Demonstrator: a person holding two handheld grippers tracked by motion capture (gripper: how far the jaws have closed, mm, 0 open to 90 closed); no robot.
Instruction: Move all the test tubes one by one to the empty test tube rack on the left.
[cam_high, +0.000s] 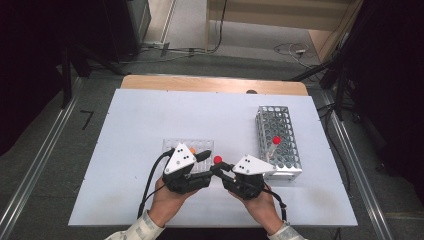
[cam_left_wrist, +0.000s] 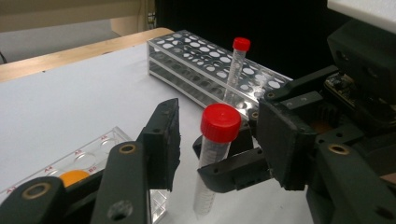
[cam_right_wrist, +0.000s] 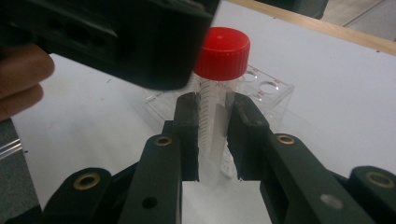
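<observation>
- Clear well plate (cam_high: 189, 150) is sitting left of centre on the white table (cam_high: 125, 150), just beyond the left gripper (cam_high: 204, 156); an orange blob (cam_left_wrist: 74, 178) is lying in one of its wells. It looks parked there as the dosing target, close to the hands.
- Left gripper is reaching in from the left toward the tube's red cap (cam_left_wrist: 220, 122). Its jaws are standing half open on either side of the cap, pads not yet pressing on it as far as I can tell. Likely lining up to twist the cap off.
- Tube (cam_right_wrist: 212, 126) is being held upright in the air between the two grippers, near the front edge of the table, just right of the well plate.
- Right gripper (cam_right_wrist: 212, 135) is clamping the tube body below the cap, jaws narrow and tight on it. Gripping low is leaving the cap free for the other gripper, and keeping it upright should stop any contents spilling once it's open.
- Metal rack (cam_high: 278, 142) is standing at the right of the table, well apart from the plate, with a second red-capped tube (cam_high: 273, 146) leaning in one hole. Probably the storage spot, kept out of the working zone.
</observation>
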